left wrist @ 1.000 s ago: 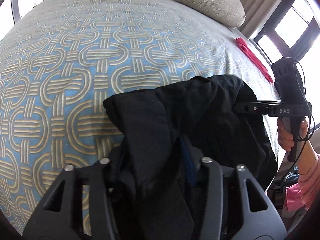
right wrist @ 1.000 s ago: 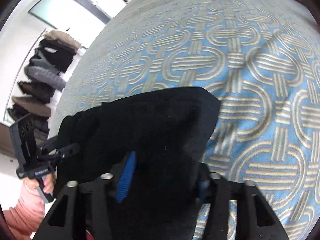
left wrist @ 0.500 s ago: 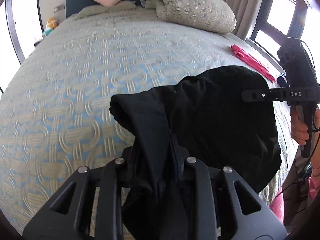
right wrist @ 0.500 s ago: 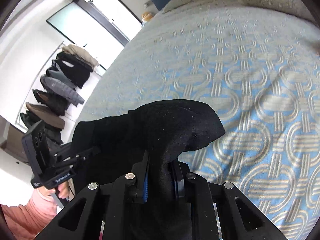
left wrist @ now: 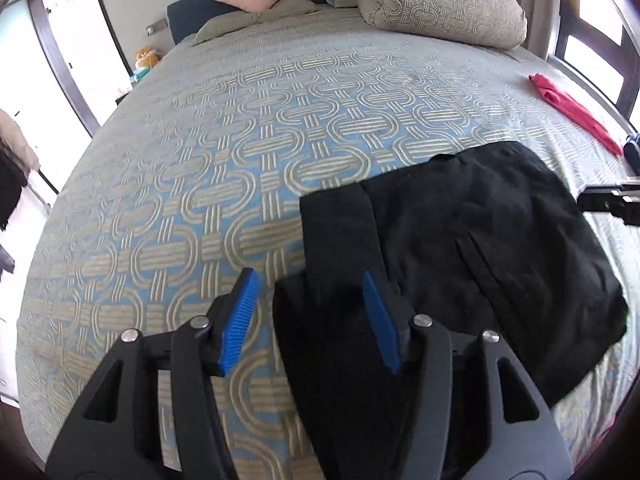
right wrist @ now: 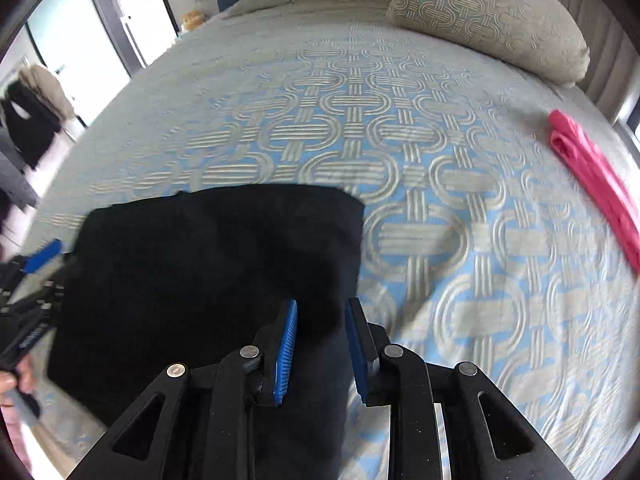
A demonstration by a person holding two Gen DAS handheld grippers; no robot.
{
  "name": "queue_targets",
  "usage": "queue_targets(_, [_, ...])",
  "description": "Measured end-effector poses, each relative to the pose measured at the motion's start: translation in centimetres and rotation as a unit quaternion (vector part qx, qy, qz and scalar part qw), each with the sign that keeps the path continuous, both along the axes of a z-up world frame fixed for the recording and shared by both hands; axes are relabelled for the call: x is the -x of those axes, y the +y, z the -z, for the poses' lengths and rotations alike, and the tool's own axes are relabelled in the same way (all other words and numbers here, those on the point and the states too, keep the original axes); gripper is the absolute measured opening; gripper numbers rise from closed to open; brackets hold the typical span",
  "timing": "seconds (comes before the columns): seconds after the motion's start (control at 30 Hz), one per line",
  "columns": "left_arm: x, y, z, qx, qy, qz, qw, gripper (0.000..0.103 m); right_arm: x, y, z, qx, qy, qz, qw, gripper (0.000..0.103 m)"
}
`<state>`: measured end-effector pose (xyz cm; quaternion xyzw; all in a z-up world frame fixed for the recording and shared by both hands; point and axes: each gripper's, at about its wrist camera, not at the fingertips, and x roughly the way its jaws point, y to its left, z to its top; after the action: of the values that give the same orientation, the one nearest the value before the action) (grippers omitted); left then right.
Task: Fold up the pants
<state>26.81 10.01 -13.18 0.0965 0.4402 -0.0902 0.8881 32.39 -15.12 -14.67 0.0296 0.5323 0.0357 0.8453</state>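
The black pants (left wrist: 472,248) lie folded on the patterned bedspread (left wrist: 248,152) near its front edge; they also show in the right wrist view (right wrist: 208,264). My left gripper (left wrist: 308,292) is open, its blue pads wide apart, with the pants' left edge lying between them. My right gripper (right wrist: 320,320) is open with a narrower gap, and the pants' right corner sits between its blue pads. The right gripper's tip shows at the far right of the left wrist view (left wrist: 612,200).
A pink folded cloth (right wrist: 592,176) lies at the bed's right edge, also in the left wrist view (left wrist: 572,108). Pillows (left wrist: 440,0) sit at the head of the bed. Clothes hang on a rack (right wrist: 28,116) at the left.
Both grippers have opened and let go of the pants. The pants, held up half a second ago, now lie flat and folded on the bed. Both grippers have drawn back.
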Motion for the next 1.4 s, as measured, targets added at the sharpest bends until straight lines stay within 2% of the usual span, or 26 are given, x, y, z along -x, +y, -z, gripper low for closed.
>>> queue_targets(0.07, [1.8, 0.6, -0.8, 0.012, -0.002, -0.004, 0.9999, 0.057, 3.1, 0.4, -0.9, -0.031, -0.013, -0.008, 0.999, 0.026])
queue_targets(0.13, [3.7, 0.9, -2.0, 0.035, -0.005, -0.005, 0.9994, 0.059, 5.6, 0.8, -1.5, -0.038, -0.015, -0.015, 0.999, 0.026])
queue_targets(0.2, [5.8, 0.5, -3.3, 0.050, -0.011, -0.009, 0.9987, 0.067, 8.3, 1.9, -2.5, -0.011, -0.026, -0.016, 0.999, 0.026])
queue_targets(0.27, [8.7, -0.2, -5.0, 0.051, -0.036, -0.017, 0.9979, 0.078, 10.8, 2.8, -4.1, 0.026, -0.044, -0.005, 0.999, 0.027])
queue_targets(0.33, [10.7, -1.0, -6.3, 0.052, -0.053, -0.019, 0.9970, 0.079, 12.8, 3.7, -5.2, 0.048, -0.058, 0.015, 0.997, 0.033])
queue_targets(0.4, [12.6, -1.3, -7.5, 0.059, -0.060, -0.023, 0.9961, 0.080, 14.4, 4.5, -6.1, 0.034, -0.070, 0.028, 0.997, 0.046])
queue_targets(0.5, [15.2, -1.5, -8.9, 0.057, -0.074, -0.034, 0.9951, 0.080, 16.2, 5.2, -7.4, 0.011, -0.089, 0.031, 0.995, 0.050])
queue_targets(0.6, [17.1, -1.4, -10.0, 0.041, -0.097, -0.041, 0.9936, 0.081, 18.5, 6.3, -9.4, 0.034, -0.123, 0.029, 0.991, 0.053])
queue_targets(0.7, [18.6, -1.0, -11.3, 0.050, -0.111, -0.040, 0.9917, 0.082, 20.5, 6.8, -11.0, 0.043, -0.154, 0.030, 0.987, 0.059])
queue_targets(0.73, [18.9, -1.0, -11.5, 0.040, -0.114, -0.060, 0.9909, 0.084, 21.0, 6.9, -11.3, 0.041, -0.162, 0.031, 0.986, 0.060])
queue_targets(0.8, [19.7, -1.1, -12.0, 0.041, -0.126, -0.056, 0.9895, 0.084, 22.0, 6.9, -12.0, 0.033, -0.172, 0.032, 0.984, 0.061])
queue_targets(0.93, [20.9, -1.6, -12.3, 0.019, -0.141, -0.059, 0.9881, 0.084, 23.5, 6.8, -13.0, 0.022, -0.180, 0.032, 0.983, 0.062])
queue_targets(1.07, [22.2, -2.0, -13.1, 0.033, -0.150, -0.051, 0.9867, 0.084, 24.9, 6.9, -13.9, 0.022, -0.189, 0.031, 0.981, 0.062])
queue_targets(1.2, [22.9, -2.5, -13.7, 0.023, -0.162, -0.055, 0.9851, 0.084, 25.8, 6.8, -14.5, 0.015, -0.196, 0.032, 0.980, 0.062])
queue_targets(1.4, [23.4, -2.5, -13.9, 0.028, -0.161, -0.070, 0.9841, 0.084, 26.3, 6.4, -14.5, 0.011, -0.198, 0.032, 0.980, 0.062])
